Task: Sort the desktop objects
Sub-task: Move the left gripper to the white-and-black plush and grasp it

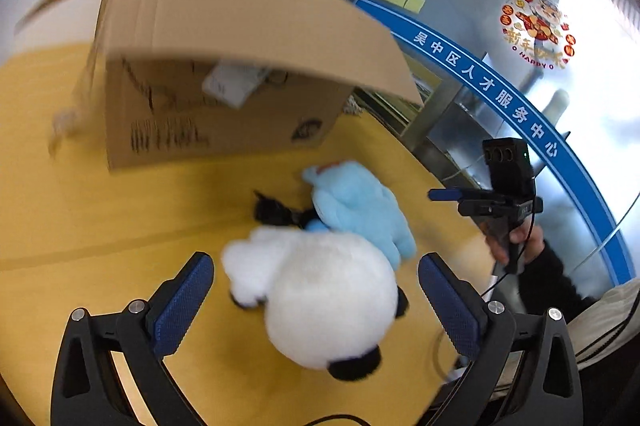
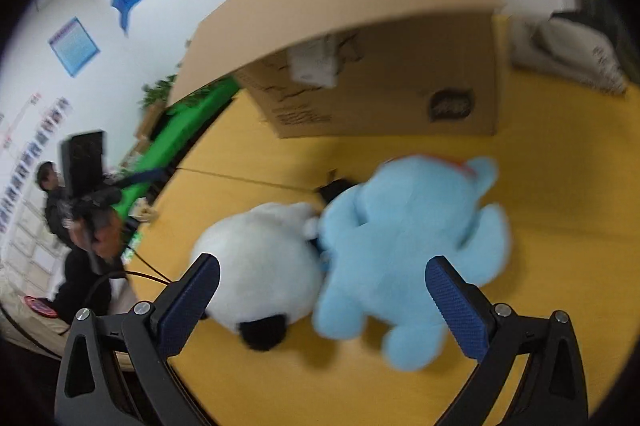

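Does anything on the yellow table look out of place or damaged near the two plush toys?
Nothing looks damaged. The white plush toy and the light blue plush toy lie tumbled against each other, not upright, with a small black object half hidden behind them. The brown cardboard box has loose flaps hanging open.

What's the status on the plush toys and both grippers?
Left gripper open over white plush. Right gripper open, facing blue plush. Cardboard box behind. Nothing held.
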The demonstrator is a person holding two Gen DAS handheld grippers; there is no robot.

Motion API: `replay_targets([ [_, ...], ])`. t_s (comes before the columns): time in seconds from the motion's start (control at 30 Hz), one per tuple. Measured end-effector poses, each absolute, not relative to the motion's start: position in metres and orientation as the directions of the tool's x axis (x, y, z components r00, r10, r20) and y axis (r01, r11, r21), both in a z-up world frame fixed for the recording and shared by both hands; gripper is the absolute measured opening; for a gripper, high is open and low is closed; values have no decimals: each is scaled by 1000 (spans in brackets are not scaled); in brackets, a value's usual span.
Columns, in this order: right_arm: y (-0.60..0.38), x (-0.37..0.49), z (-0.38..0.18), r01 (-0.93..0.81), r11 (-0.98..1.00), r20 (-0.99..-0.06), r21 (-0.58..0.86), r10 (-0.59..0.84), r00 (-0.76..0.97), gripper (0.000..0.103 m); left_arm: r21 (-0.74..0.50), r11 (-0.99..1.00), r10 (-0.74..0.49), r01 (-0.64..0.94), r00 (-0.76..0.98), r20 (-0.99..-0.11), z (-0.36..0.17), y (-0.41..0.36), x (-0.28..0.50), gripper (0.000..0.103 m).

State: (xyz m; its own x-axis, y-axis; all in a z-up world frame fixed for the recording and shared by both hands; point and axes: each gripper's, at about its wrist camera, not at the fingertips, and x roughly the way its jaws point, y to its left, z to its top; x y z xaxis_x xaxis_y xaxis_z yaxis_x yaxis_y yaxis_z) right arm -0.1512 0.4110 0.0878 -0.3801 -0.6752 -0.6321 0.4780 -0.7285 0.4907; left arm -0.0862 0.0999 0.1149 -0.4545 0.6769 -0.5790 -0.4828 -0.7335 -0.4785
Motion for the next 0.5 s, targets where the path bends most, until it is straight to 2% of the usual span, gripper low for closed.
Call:
replay_targets([
  [0.13,360,-147,70,521,-680,-621,516,-716,-319,103,-586,-663,746,-465,-346,-569,80,112,-82,103],
  [0.23,340,-156,51,492,-655,-621,574,-740,-261,103,-662,-625,779,-414,-278,-562,53,119,-91,103],
  [0.4,328,-168,9,322,-684,-664,655,-724,-187,103,-759,-589,807,-275,-156,-570,5,124,-102,103],
  [0.5,340,-166,-10,249,-640,-617,727,-768,-172,103,-791,-563,826,-240,-129,-549,-12,127,-103,103],
])
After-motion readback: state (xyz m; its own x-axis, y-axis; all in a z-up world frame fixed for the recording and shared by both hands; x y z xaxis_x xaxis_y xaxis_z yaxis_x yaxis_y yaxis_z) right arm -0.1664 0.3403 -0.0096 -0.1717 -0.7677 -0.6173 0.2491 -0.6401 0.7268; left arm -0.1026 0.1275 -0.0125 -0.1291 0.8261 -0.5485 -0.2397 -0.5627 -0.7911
